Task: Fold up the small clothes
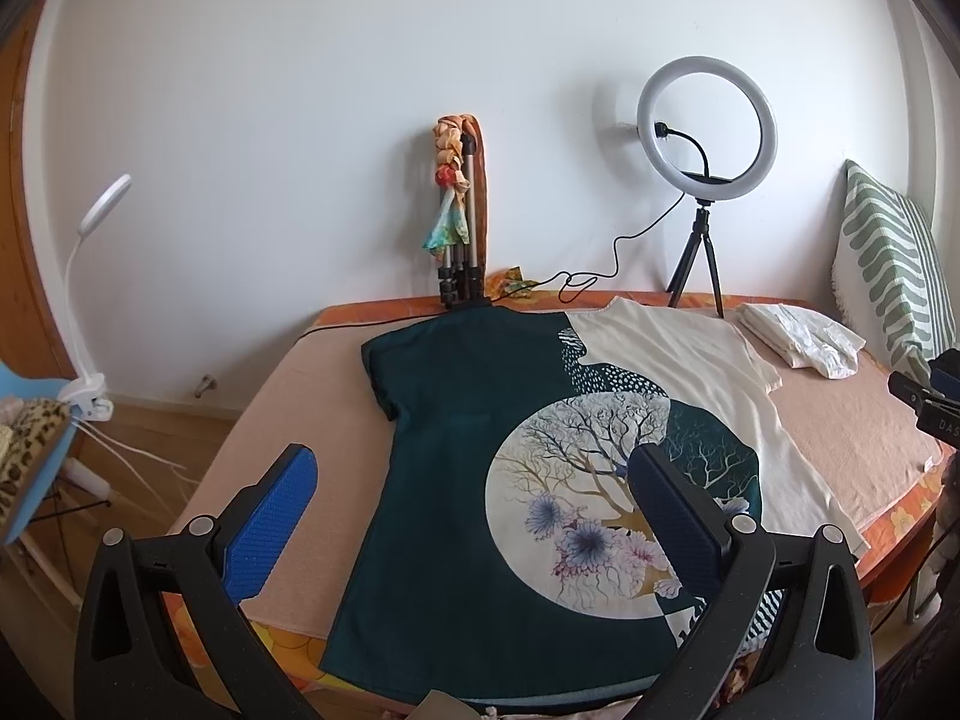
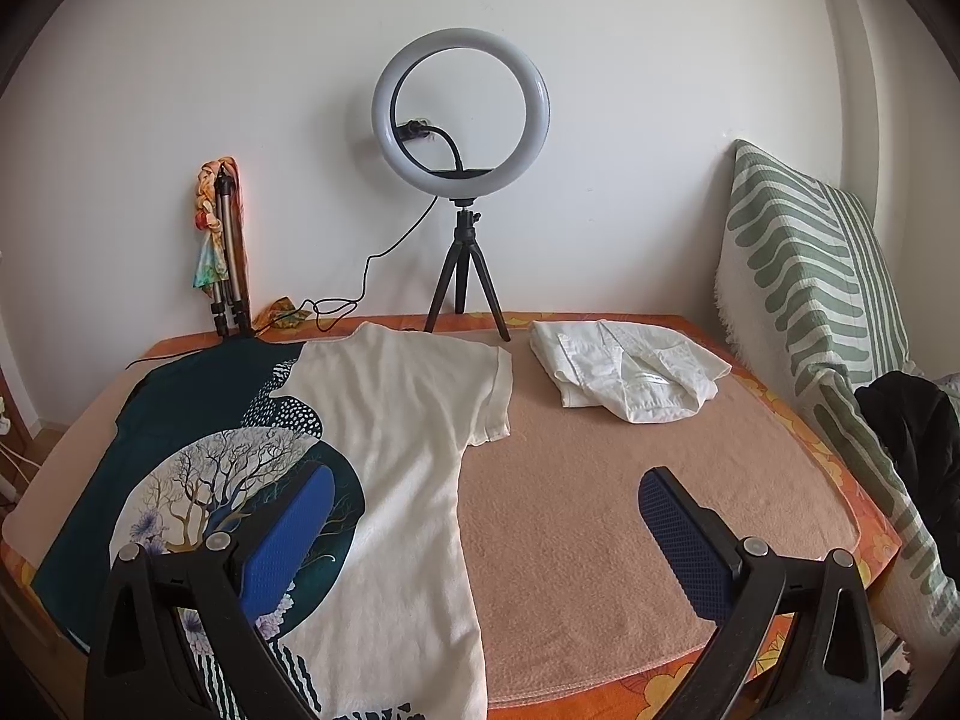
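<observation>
A T-shirt, half dark teal and half cream with a round tree-and-flower print [image 1: 540,450], lies flat and spread out on the peach-covered table, collar toward the wall; it also shows at the left of the right wrist view [image 2: 384,420]. My left gripper [image 1: 474,468] is open and empty, hovering over the shirt's lower part, its fingers [image 1: 276,516] astride the teal side. My right gripper [image 2: 486,492] is open and empty above the shirt's cream right edge and the bare cover. A folded white garment [image 2: 624,372] lies at the back right.
A ring light on a small tripod [image 2: 461,120] stands at the back by the wall, its cable trailing left. A folded tripod with a colourful scarf [image 1: 459,210] leans on the wall. A green-striped pillow [image 2: 810,276] stands at the right, dark cloth [image 2: 912,432] beside it. A clip lamp [image 1: 90,300] is at left.
</observation>
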The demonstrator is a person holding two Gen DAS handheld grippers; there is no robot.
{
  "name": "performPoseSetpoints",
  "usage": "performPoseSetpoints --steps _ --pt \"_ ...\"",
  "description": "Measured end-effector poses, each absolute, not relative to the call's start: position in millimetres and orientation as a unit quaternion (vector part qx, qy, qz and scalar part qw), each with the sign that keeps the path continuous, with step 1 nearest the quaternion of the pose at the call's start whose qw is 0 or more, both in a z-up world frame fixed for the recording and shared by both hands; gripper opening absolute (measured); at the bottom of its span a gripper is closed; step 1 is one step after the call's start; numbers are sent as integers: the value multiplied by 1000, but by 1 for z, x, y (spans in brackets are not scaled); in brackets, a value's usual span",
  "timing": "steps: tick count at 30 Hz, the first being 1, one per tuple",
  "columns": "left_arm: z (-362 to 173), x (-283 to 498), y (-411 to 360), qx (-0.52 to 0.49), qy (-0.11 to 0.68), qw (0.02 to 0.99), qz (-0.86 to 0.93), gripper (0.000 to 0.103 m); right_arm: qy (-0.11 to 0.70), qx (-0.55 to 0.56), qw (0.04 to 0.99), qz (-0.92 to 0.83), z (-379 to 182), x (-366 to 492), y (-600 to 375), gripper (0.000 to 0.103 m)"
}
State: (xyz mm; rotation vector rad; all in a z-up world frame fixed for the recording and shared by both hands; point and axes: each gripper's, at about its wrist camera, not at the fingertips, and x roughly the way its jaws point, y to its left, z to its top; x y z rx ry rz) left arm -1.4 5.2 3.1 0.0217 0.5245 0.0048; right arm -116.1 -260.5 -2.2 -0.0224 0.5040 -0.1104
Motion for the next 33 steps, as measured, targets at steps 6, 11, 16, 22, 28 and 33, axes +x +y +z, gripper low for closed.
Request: performPoseSetpoints --steps 6,11,16,22,28,33 --pt "3 -2 5 12 258 966 3 103 250 -10 967 -55 -2 -116 -260 103" --pt "3 -2 4 11 259 966 3 103 249 -11 967 -55 -3 -116 -260 103" --pt "3 -2 5 11 259 966 5 103 249 -11 967 -55 -3 -116 -260 103" --pt "3 -2 5 11 259 966 5 103 248 -11 967 -55 -3 -116 -260 103" --pt "3 -2 5 10 259 966 5 103 248 -11 967 -54 -3 -117 -260 103" --pt "4 -3 8 10 259 966 5 103 246 -14 968 -52 -1 -115 -257 103"
